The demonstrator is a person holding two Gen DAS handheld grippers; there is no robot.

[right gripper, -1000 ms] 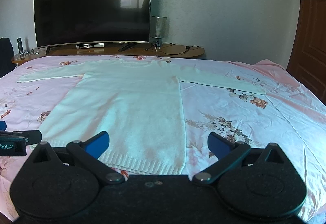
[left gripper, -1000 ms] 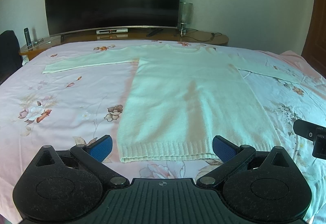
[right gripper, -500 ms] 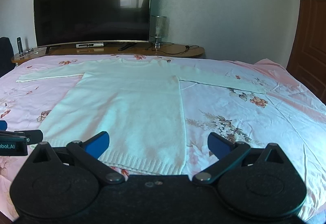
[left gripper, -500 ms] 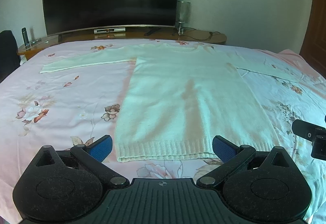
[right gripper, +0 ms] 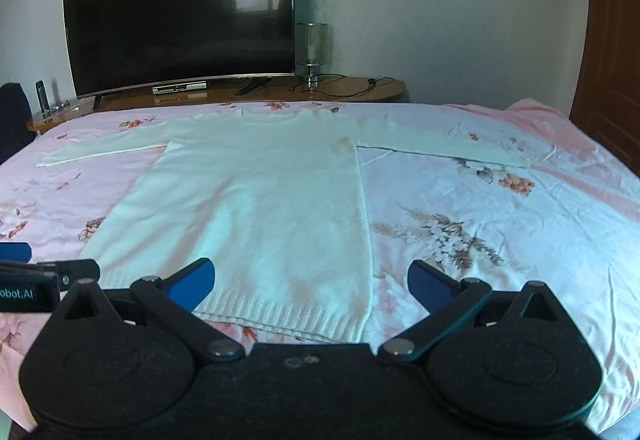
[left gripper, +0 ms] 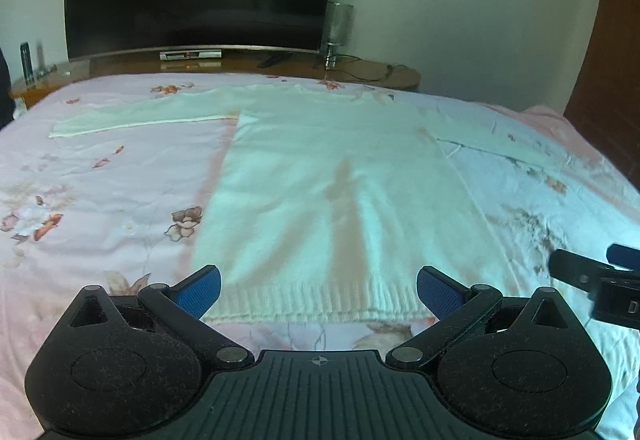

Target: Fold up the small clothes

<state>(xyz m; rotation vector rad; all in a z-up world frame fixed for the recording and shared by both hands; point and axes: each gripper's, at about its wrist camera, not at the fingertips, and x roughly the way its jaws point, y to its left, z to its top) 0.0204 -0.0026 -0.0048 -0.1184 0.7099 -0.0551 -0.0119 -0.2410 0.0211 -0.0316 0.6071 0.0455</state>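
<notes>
A white knitted sweater (left gripper: 332,199) lies flat and face-up across the middle of a bed sheet (left gripper: 100,199) printed pink with flowers, which fills the lower two thirds of both views; its body runs from the neckline near the far edge of the bed down to a ribbed hem (left gripper: 320,300) in the lower centre of the left wrist view, and both sleeves are stretched straight out to the sides, one toward the left edge of the frame (left gripper: 132,119) and one toward the right (right gripper: 440,143); the knit looks smooth, with only a faint shadow stripe down the middle of the body. The left gripper (left gripper: 319,292) sits at the bottom of its view with its blue-padded fingers (left gripper: 200,290) spread wide apart, holding nothing, the hem lying between and just beyond them; the right gripper (right gripper: 310,282) is likewise spread wide and empty at the bottom of its view, its pads (right gripper: 428,286) bracketing the hem's right corner (right gripper: 352,328); whether either touches the cloth cannot be told. Each gripper shows as a dark shape at the edge of the other's view, at lower right (left gripper: 592,288) and lower left (right gripper: 40,280). In the upper part of both frames a large curved television (right gripper: 180,23) stands on a low wooden stand (right gripper: 360,89) against a pale wall, with a small lamp (right gripper: 314,51) to its right, a remote control (right gripper: 252,84) and cables (right gripper: 352,85) beside it; a brown wooden door (right gripper: 612,39) closes the right edge.
</notes>
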